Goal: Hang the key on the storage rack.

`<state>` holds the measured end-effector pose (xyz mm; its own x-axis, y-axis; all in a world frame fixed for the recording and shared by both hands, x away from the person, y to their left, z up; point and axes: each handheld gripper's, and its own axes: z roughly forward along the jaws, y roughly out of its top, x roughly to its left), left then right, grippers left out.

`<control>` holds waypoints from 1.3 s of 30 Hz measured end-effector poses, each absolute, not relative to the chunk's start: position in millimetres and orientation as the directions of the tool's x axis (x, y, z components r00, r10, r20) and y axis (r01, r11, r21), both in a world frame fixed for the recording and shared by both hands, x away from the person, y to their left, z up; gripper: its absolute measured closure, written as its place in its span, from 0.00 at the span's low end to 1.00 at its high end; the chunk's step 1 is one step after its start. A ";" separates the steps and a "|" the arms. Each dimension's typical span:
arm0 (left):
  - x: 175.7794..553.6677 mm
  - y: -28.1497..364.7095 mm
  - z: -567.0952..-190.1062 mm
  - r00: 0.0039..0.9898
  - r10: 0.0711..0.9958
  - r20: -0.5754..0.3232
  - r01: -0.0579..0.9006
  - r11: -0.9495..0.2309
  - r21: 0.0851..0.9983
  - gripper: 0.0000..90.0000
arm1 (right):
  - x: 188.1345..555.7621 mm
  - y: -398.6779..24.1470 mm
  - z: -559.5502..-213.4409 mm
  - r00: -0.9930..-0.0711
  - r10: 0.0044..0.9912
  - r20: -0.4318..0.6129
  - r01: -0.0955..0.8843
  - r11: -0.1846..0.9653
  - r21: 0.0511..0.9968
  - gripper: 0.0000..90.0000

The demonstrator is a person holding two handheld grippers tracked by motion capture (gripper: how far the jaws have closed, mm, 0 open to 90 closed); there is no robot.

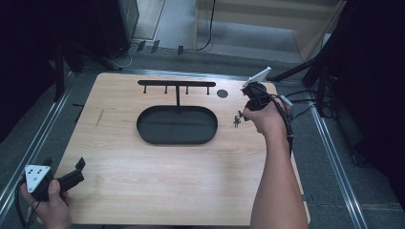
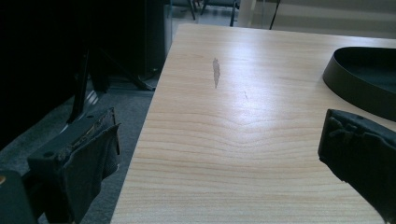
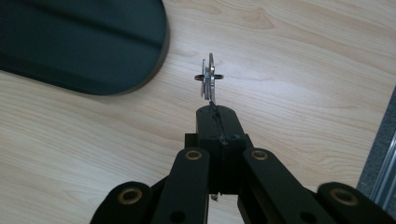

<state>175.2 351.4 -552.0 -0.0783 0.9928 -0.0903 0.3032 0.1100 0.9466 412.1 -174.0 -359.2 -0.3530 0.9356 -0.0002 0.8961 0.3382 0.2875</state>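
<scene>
The right gripper (image 1: 240,116), a black two-jaw tool with a grey three-cornered plate on top, sits right of centre in the high view, held in a hand whose forearm comes up from the bottom edge. Its jaws are pressed together on a small bunch of silver metal keys on a ring (image 1: 236,120), which hangs just below the tips, off the light wooden tabletop (image 1: 157,167). In the right gripper view the keys on a ring (image 3: 209,77) stand edge-on in the upper middle of the frame, pinched at the closed tips of the right gripper (image 3: 214,112), with the bare wood behind them.

Just left of the keys in the high view lies a black oval metal tray (image 1: 176,125); from its far rim rises a thin black post carrying a horizontal bar with small hooks (image 1: 176,84).

The left gripper (image 1: 79,170) rests at the lower left of the high view, over the table's near corner, its jaws spread wide with nothing between them. The left gripper view shows the left gripper (image 2: 219,149) with those black jaws at the lower corners and the tray's rim at the upper right.
</scene>
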 end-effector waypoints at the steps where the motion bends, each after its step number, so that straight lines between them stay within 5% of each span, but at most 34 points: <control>1: 175.2 351.6 -552.0 -0.078 0.993 -0.089 0.304 0.109 0.946 0.00 | 412.7 -171.3 -356.8 -0.353 0.936 0.005 0.897 0.337 0.287 1.00; 19: 175.2 351.8 -552.0 -0.085 0.992 -0.092 0.302 0.114 0.946 0.00 | 415.2 -109.5 -316.1 -0.443 0.896 0.008 0.847 0.416 0.332 1.00; 39: 174.8 352.4 -551.9 -0.082 0.992 -0.098 0.303 0.118 0.946 0.00 | 424.9 -76.3 -297.8 -0.423 0.906 -0.014 0.836 0.396 0.381 1.00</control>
